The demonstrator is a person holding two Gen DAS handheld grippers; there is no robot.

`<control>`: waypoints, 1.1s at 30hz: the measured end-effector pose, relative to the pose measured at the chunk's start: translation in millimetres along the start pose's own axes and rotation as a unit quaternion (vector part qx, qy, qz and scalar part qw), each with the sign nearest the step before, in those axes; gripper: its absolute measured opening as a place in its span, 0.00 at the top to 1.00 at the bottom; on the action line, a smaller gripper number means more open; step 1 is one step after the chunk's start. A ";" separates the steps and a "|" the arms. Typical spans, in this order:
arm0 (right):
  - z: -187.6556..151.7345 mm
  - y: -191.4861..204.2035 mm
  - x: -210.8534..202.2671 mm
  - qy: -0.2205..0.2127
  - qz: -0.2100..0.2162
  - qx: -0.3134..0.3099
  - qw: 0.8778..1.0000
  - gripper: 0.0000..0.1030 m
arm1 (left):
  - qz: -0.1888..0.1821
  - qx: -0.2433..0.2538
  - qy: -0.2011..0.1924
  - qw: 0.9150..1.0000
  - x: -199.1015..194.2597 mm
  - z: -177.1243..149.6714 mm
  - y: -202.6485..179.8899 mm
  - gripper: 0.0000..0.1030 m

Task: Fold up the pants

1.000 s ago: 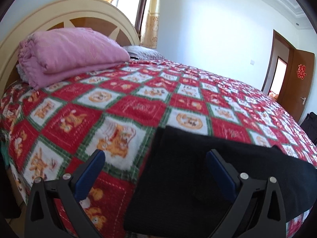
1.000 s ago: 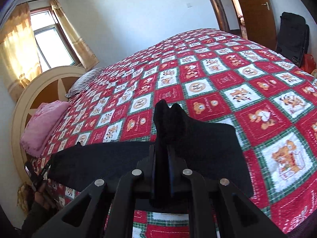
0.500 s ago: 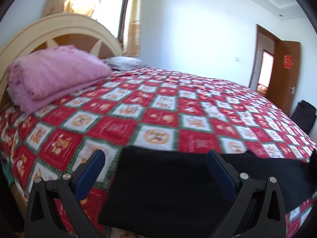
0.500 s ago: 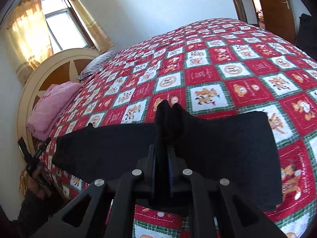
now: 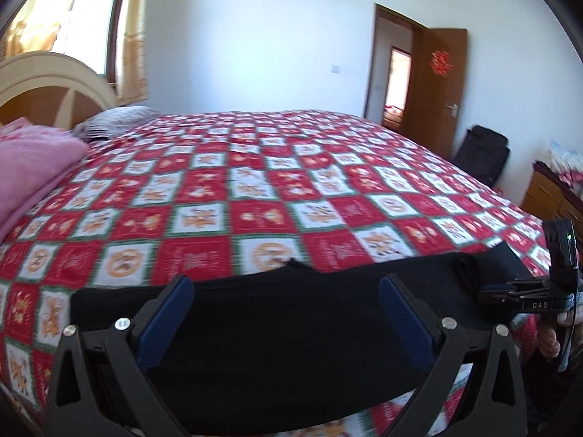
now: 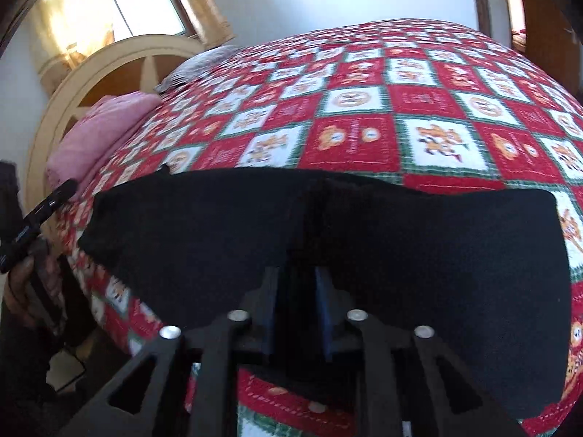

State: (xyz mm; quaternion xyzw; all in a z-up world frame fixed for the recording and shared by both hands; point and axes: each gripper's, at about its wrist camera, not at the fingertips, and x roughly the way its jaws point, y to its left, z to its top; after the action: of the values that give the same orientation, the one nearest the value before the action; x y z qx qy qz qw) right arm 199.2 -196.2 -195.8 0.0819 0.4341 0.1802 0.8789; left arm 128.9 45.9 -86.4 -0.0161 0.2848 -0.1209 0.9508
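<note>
Black pants point(image 5: 291, 346) lie flat across the near edge of the red checked bedspread point(image 5: 291, 182). My left gripper point(image 5: 286, 280) hovers over their middle, open wide, with nothing between its blue pads. My right gripper point(image 6: 306, 211) is low over the pants point(image 6: 437, 255); its jaws are opening, and a dark fold of the cloth still stands between the parted pads. The left wrist view shows the right gripper point(image 5: 482, 293) at the far right, in a hand, by a raised loop of cloth. The left gripper point(image 6: 47, 204) appears at the left edge of the right wrist view.
A folded pink blanket point(image 5: 32, 160) and a grey pillow point(image 5: 120, 120) lie by the cream headboard point(image 5: 43, 83). Past the bed's far right stand a wooden door point(image 5: 437, 83), a black bag point(image 5: 481, 153) and a wooden cabinet point(image 5: 546, 196).
My left gripper swung right and up along the pants, still open. My right gripper sank toward the bed with the gripped cloth and its jaws parted; the lifted part now lies on the pants.
</note>
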 end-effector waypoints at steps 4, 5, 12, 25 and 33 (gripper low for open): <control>-2.0 3.6 -27.3 -0.011 0.016 -0.009 1.000 0.66 | -0.064 0.027 0.026 0.997 14.3 5.2 -51.4 0.00; -3.5 1.8 -34.9 -0.020 0.005 -0.009 1.000 0.66 | -0.079 0.033 0.029 0.996 17.3 5.4 -64.5 0.00; -23.4 -57.5 -86.4 -0.121 -0.105 0.081 0.984 0.65 | -0.160 0.078 0.089 0.980 68.1 -0.7 -167.0 0.16; -28.4 -72.8 -79.9 -0.170 -0.122 0.087 0.974 0.61 | -0.144 0.027 0.168 0.975 113.2 -18.6 -216.7 0.37; -31.8 -81.6 -89.1 -0.198 -0.124 0.113 0.966 0.58 | -0.148 0.039 0.155 0.976 104.6 -18.2 -219.1 0.86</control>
State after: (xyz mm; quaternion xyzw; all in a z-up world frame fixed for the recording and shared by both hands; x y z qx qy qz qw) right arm 144.4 -306.3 -174.4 0.1606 0.2757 -0.0003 0.9477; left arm 155.2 -191.1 -136.1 -0.0025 0.4184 -0.2723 0.8665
